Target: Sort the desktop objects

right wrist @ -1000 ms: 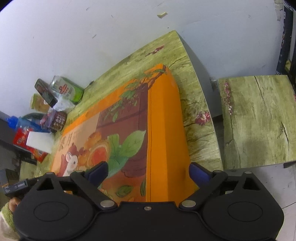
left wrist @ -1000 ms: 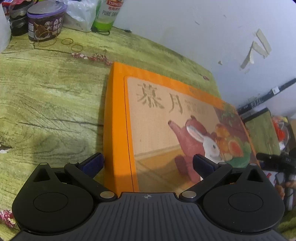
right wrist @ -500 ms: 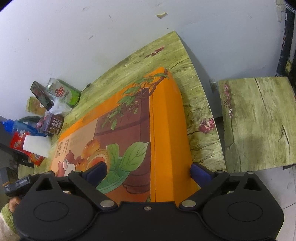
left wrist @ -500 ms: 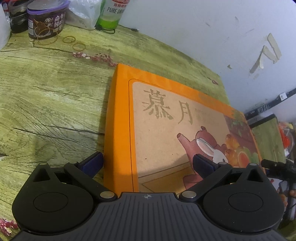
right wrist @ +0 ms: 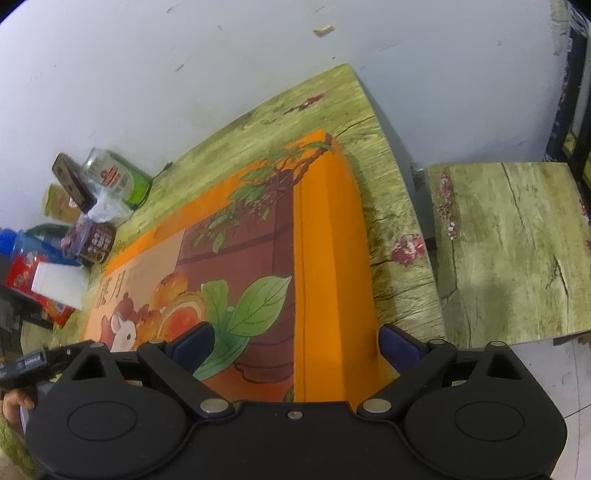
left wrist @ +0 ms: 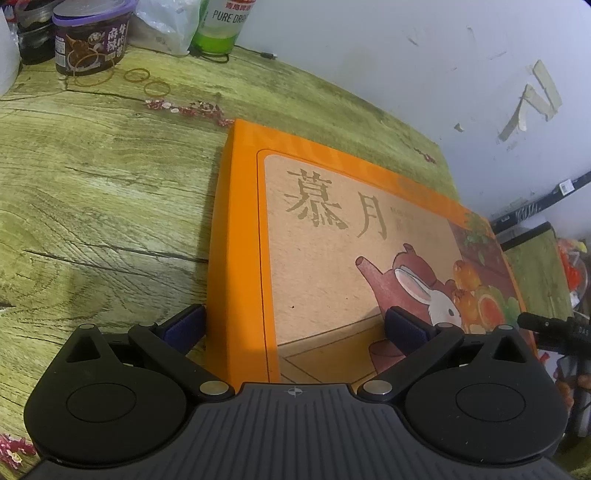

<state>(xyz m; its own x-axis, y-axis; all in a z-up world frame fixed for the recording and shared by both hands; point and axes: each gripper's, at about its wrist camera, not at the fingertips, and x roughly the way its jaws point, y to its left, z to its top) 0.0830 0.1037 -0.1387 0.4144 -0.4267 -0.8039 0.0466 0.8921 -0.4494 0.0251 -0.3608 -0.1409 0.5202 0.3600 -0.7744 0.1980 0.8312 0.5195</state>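
A: Why does the big orange box (left wrist: 369,236) lie flat on the table (left wrist: 92,177), filling the middle and right of the left view?

B: It is broad and shallow, so it sits lid up, the rabbit and teapot picture facing the ceiling. One gripper works each end because, I judge, a single one could not steady so wide a thing. The left gripper (left wrist: 295,326) has its jaws spread wide astride the near left corner: one finger is outside the orange side wall, low by the table, the other over the printed lid. Whether the pads press the box I cannot tell

A: And the right gripper (right wrist: 295,341)?

B: Likewise spread wide, astride the opposite end. In the lower middle of its frame one finger lies over the leaf print, the other outside the orange side. It grips nothing that I can see for certain

A: Which stage does this fit?

B: Either the box is about to be lifted or pushed, or it has just been set down and let go. The pictures fit both

A: What does one view give that the other lacks?

B: The right view shows the table's far edge, with a lower stool (right wrist: 509,243) beyond it at the right of the frame, and a phone (right wrist: 72,182) among the clutter at the left. The left view alone shows the rubber bands (left wrist: 147,83) loose on the table at the upper left, near the purple-lidded tub (left wrist: 90,40) and the green bottle (left wrist: 221,26)
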